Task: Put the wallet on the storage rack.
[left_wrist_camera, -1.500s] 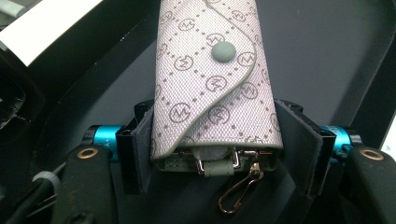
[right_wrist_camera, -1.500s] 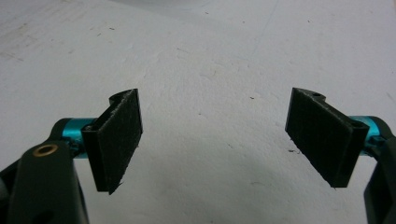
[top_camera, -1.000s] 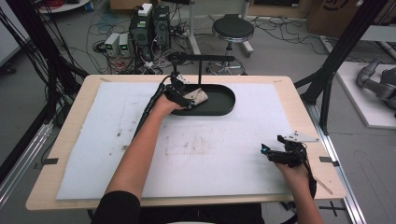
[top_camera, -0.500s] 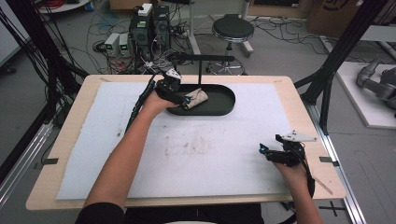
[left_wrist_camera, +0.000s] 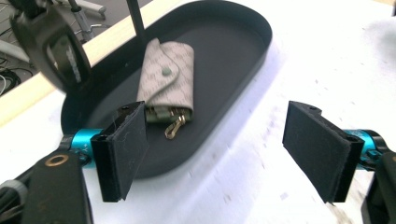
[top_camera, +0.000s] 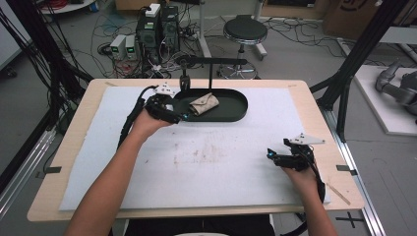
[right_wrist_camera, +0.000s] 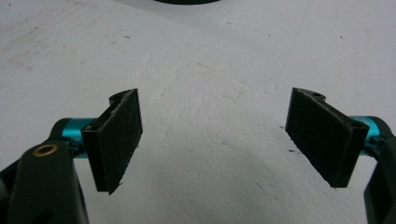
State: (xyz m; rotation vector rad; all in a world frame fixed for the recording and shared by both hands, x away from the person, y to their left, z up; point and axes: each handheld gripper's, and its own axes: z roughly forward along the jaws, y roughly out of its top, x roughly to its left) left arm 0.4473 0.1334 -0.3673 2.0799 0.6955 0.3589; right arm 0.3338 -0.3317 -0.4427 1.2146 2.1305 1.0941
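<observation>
The left hand-held gripper sits w/ jaws spread wide & empty at the near-left rim of the black oval tray, which lies at the far side of the worktop. In the left gripper view one pad hangs over the tray edge just beside the beige key pouch; the other pad is out over the white mat. The pouch lies flat in the tray, flap snapped shut, a small brass clip poking out of its near end. The right hand-held gripper is also wide open, holding nothing, low over the mat near the right edge, well apart from the tray. Risks, as a guess: if the left one goes for the pouch, its near pad could knock the tray rim & slide the tray, since nothing seems to pin it down; a grip on the clip alone might let the pouch swing or slip out. Mat is white foam-like sheet, scuffed w/ brownish marks mid-way, over a pale wood top. Room behind: cables on the floor, boxes of electronics, a black stool, dark metal frame posts at both sides.
</observation>
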